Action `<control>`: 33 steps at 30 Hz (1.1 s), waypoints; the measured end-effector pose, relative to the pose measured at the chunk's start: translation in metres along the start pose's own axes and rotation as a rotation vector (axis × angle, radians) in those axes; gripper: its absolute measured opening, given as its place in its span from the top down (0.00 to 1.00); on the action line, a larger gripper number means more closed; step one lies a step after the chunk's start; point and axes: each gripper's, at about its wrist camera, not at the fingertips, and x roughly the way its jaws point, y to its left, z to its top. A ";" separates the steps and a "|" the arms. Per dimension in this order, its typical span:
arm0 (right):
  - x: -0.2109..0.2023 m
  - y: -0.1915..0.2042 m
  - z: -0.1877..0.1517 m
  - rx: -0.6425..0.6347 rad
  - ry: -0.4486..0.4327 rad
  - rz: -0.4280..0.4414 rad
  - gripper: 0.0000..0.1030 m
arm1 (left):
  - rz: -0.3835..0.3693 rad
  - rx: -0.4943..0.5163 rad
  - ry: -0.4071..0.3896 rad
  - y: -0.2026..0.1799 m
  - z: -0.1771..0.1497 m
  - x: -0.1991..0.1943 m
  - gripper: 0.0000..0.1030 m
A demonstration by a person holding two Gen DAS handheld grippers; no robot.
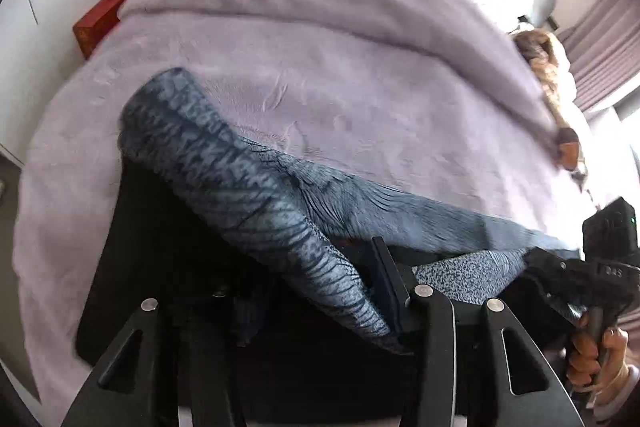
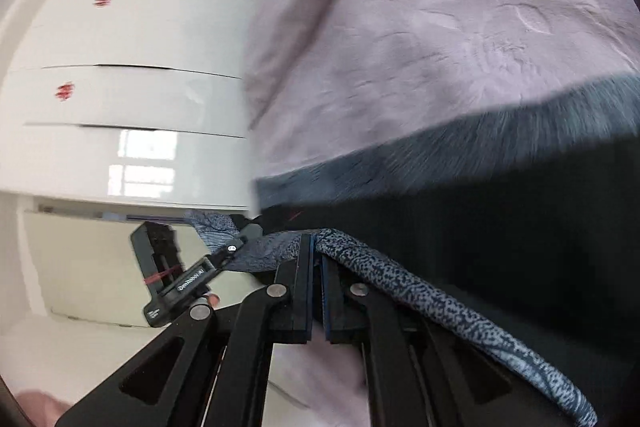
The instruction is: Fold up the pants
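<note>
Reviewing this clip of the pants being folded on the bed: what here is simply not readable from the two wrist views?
- Left claw, left wrist view: the pants drape over its fingertips, so the grip is hidden.
- Pants' full shape, both views: cut off by the picture edges and covered by the claws.
- Right claw, right wrist view: motion blur smears the cloth above it.
- Brown furry thing on the blanket, left wrist view: too blurred to identify.

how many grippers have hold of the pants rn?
2. The left gripper is clamped on the patterned blue pants at the near edge of the lavender blanket. The right gripper pinches another bunched edge of them.
</note>
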 end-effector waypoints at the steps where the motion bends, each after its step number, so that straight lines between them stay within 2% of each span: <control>1: 0.007 -0.014 0.008 0.011 0.012 -0.011 0.95 | 0.003 -0.008 0.006 0.001 0.000 0.004 0.52; 3: 0.029 -0.033 0.028 0.050 0.046 -0.036 0.96 | 0.027 0.011 -0.006 -0.005 -0.004 -0.005 0.52; 5: 0.034 -0.041 0.031 0.081 0.052 -0.033 0.95 | 0.073 0.049 -0.021 -0.018 -0.012 -0.025 0.42; 6: 0.029 -0.036 0.028 0.069 0.050 -0.033 0.92 | 0.099 0.066 -0.036 -0.023 -0.017 -0.036 0.22; 7: 0.025 -0.030 0.024 0.046 0.051 -0.042 0.77 | 0.135 0.082 -0.053 -0.025 -0.021 -0.048 0.06; 8: 0.019 -0.022 0.020 0.011 0.053 -0.060 0.66 | 0.158 0.099 -0.073 -0.029 -0.025 -0.059 0.06; 9: 0.016 -0.015 0.020 -0.026 0.050 -0.073 0.50 | 0.180 0.118 -0.087 -0.032 -0.029 -0.067 0.06; 11: 0.004 0.000 0.014 -0.075 0.044 -0.081 0.50 | 0.212 0.130 -0.101 -0.034 -0.033 -0.071 0.05; 14: -0.006 0.020 -0.005 -0.138 0.051 -0.037 0.50 | 0.258 0.119 -0.063 -0.030 -0.030 -0.041 0.05; 16: 0.006 0.022 -0.011 -0.172 0.083 -0.091 0.50 | 0.326 0.121 -0.018 -0.031 -0.031 -0.007 0.05; 18: 0.019 0.003 0.000 -0.156 0.083 -0.235 0.51 | 0.385 0.125 -0.003 -0.033 -0.036 0.006 0.05; 19: 0.018 -0.012 0.006 -0.109 0.072 -0.237 0.57 | 0.398 0.128 -0.016 -0.039 -0.039 0.003 0.05; 20: 0.010 -0.018 0.009 -0.063 0.058 -0.186 0.57 | 0.392 0.136 -0.021 -0.046 -0.043 -0.003 0.05; 22: -0.021 -0.013 0.003 -0.074 0.015 -0.081 0.51 | 0.354 0.169 -0.015 -0.064 -0.052 -0.017 0.05; 25: -0.082 -0.002 -0.026 -0.134 -0.039 -0.051 0.39 | 0.256 0.241 0.019 -0.108 -0.074 -0.034 0.05; 28: -0.155 -0.029 -0.063 -0.067 -0.117 -0.084 0.38 | 0.107 0.315 0.071 -0.171 -0.101 -0.037 0.05; 29: -0.166 -0.033 -0.073 -0.042 -0.137 -0.099 0.38 | 0.041 0.331 0.096 -0.193 -0.110 -0.035 0.05; 31: -0.215 -0.063 -0.110 0.064 -0.204 -0.144 0.38 | -0.105 0.374 0.150 -0.241 -0.131 -0.025 0.05; 33: -0.244 -0.087 -0.143 0.170 -0.251 -0.183 0.38 | -0.192 0.420 0.199 -0.278 -0.146 -0.012 0.05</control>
